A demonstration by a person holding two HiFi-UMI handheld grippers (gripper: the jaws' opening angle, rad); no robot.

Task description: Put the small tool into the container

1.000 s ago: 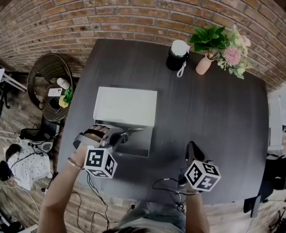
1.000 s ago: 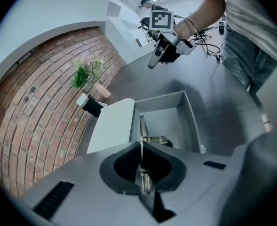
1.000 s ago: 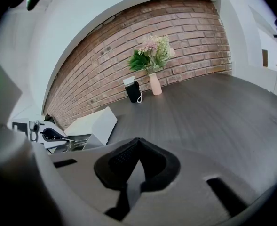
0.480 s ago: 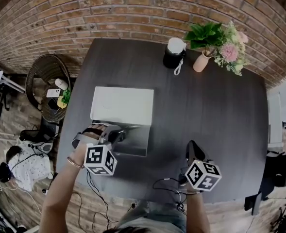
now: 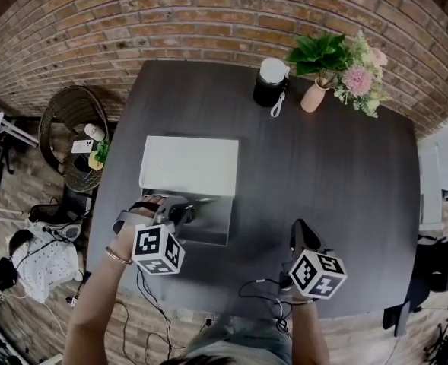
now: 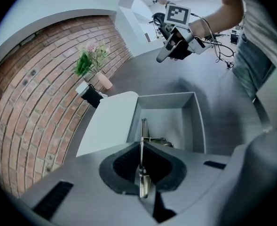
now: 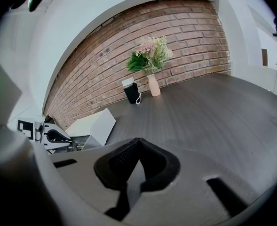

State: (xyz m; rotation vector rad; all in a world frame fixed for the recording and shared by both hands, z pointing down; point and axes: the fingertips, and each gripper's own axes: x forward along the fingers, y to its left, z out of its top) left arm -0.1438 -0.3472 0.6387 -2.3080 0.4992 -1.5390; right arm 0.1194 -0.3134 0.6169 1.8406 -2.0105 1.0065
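My left gripper point(image 5: 185, 211) point(image 6: 141, 143) is shut on a thin metal tool point(image 6: 142, 126), which sticks out past the jaw tips over the open grey container point(image 5: 222, 226) point(image 6: 198, 121). The tool's tip hangs above the container's floor. A bit of metal point(image 6: 161, 141) shows just past the tips; whether it is part of the tool I cannot tell. The white lid point(image 5: 189, 166) point(image 6: 107, 121) lies flat behind the container. My right gripper point(image 5: 298, 231) point(image 7: 137, 144) is shut and empty, over the table near its front right.
A black cup with a white top point(image 5: 272, 84) and a vase of flowers point(image 5: 315, 97) stand at the table's point(image 5: 338, 173) far edge. A wicker chair point(image 5: 75, 131) with small items sits off the left side. Cables point(image 5: 258, 291) hang at the front edge.
The left gripper stays almost still over the container with the tool in it. The right gripper has not moved. Only the view shifts slightly.
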